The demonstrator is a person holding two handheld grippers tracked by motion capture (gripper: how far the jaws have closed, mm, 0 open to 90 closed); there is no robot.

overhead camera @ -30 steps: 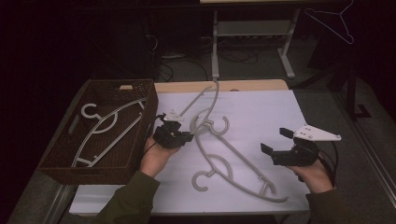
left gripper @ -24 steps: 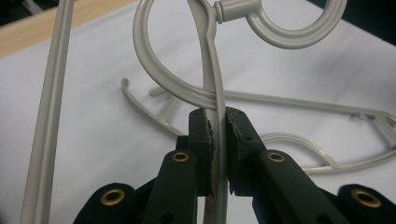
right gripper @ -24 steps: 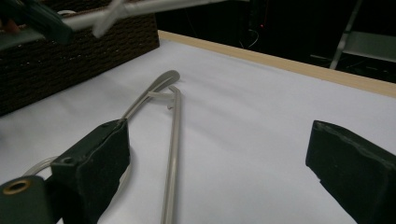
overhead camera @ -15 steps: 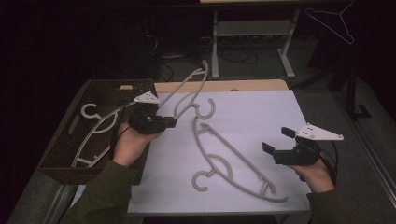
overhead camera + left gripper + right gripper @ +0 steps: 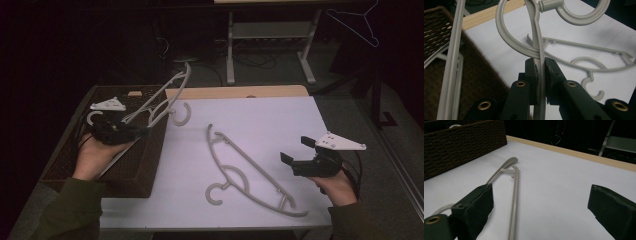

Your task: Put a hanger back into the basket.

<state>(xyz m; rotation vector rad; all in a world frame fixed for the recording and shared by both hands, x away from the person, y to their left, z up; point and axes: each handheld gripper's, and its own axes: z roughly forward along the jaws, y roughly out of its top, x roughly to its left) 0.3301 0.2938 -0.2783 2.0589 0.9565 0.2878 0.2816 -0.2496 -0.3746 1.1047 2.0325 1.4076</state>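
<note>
The left claw [image 5: 142, 131] is clamped on a grey plastic hanger [image 5: 167, 97], its pads closed on the thin bar just below the hook, as the left gripper view confirms [image 5: 540, 72]; the held hanger is raised off the surface and tilted, its long axis running up and away from the claw toward the far edge of the desk [image 5: 230, 92], its hook [image 5: 181, 114] hanging over the seam between the woven basket [image 5: 135, 172] and the white sheet; the basket lies directly below and to the left of that claw, so the coming move appears to turn on swinging the hanger's length leftward over the basket wall and bringing it level (another pale hanger [image 5: 91, 118] seems to lie inside already, partly hidden by the hand). The second hanger [image 5: 250, 172] lies flat on the white sheet, its long axis diagonal from the middle of the desk down toward the near right, hook end toward the near edge; the right claw [image 5: 296, 152] stands open and empty just beside its right arm, clearly the nearer of the two to it; the right gripper view shows that hanger's bar [image 5: 513, 202] running between the spread jaws, closer to the left one. The surface is a smooth white sheet over a wooden top; the room beyond is dark, with a metal stand [image 5: 270, 50] and cables on the floor.
</note>
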